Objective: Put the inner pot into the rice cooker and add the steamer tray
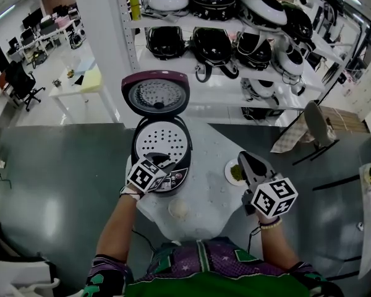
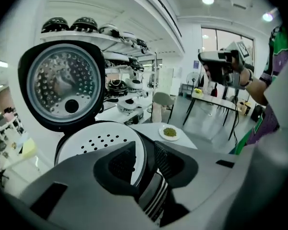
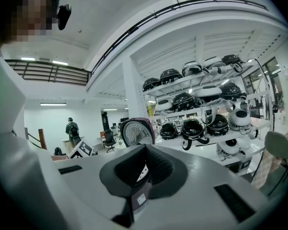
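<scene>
— Where the left gripper (image 1: 164,161) hangs over the near rim of the rice cooker (image 1: 177,179), how do its jaws stand?

— Apart and released. The left gripper view shows a clear gap between the two dark pads. The rim of the steamer tray (image 2: 93,140) and the cooker's wall are seen through that gap, and neither pad presses on them. The gripper tilts downward, and its marker cube (image 1: 147,175) faces the head camera.

— And the right gripper (image 1: 244,159)?

— Clenched on nothing. Its own view shows the jaws drawn together with no object between them. It is held roughly level, well to the right of the cooker and above the table (image 1: 204,190).

— Where does the task's thing lie?

— The white perforated tray sits flat in the mouth of the cooker and fills the opening. It covers the opening, so the inner pot cannot be made out. The lid (image 1: 154,94) stands open behind, maroon at its edge, with its dotted metal inner plate turned toward the viewer.

— What surrounds the cooker?

— A small plate (image 1: 234,173) holding something green lies on the table to the cooker's right, under the right gripper. A pale round object (image 1: 178,209) lies nearer the person. Beyond the table, white shelves (image 1: 191,23) carry rows of other cookers. A chair (image 1: 318,125) stands on the dark floor at the right.
</scene>
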